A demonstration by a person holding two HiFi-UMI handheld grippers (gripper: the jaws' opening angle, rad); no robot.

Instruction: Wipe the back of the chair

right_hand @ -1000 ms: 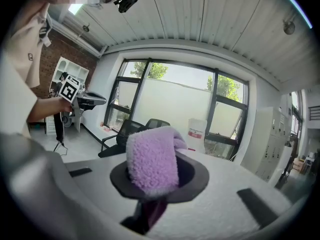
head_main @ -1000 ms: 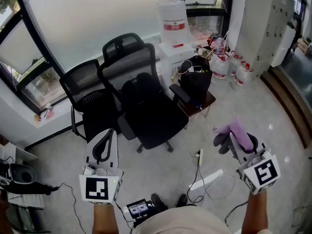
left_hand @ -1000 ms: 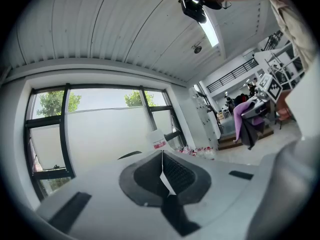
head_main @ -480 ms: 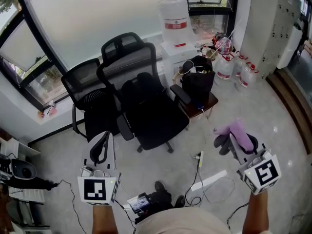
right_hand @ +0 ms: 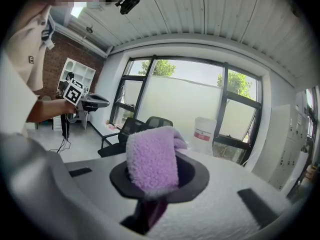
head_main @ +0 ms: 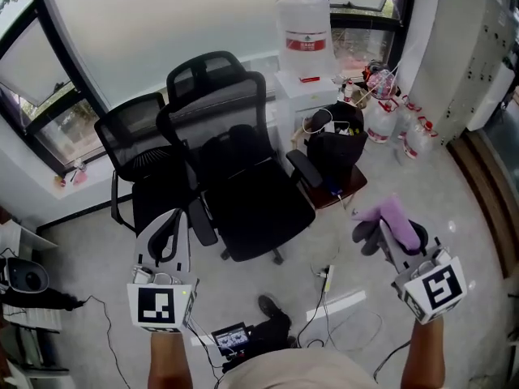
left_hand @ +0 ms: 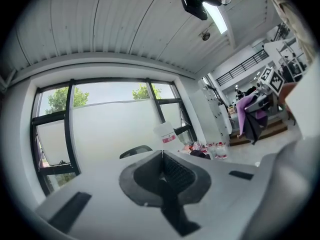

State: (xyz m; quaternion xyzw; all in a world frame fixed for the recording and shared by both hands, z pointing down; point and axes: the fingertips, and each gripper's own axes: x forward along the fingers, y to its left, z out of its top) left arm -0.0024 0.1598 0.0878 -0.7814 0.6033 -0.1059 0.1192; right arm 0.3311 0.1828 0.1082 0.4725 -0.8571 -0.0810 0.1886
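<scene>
Three black mesh office chairs stand by the window; the nearest chair faces me, its mesh back toward the glass. My right gripper at the lower right is shut on a purple cloth, which drapes over the jaws in the right gripper view as a fluffy purple cloth. At the lower left my left gripper is shut and holds nothing; its jaws meet in the left gripper view. Both grippers are well short of the chairs.
A white cabinet with a large water jug stands behind the chairs. A black bag sits on a small stool, bottles beside it. Cables and a power strip lie on the floor.
The view has shifted a little; the chairs sit slightly lower and left in frame. The left gripper rose a touch. The right gripper keeps its hold on the cloth.
</scene>
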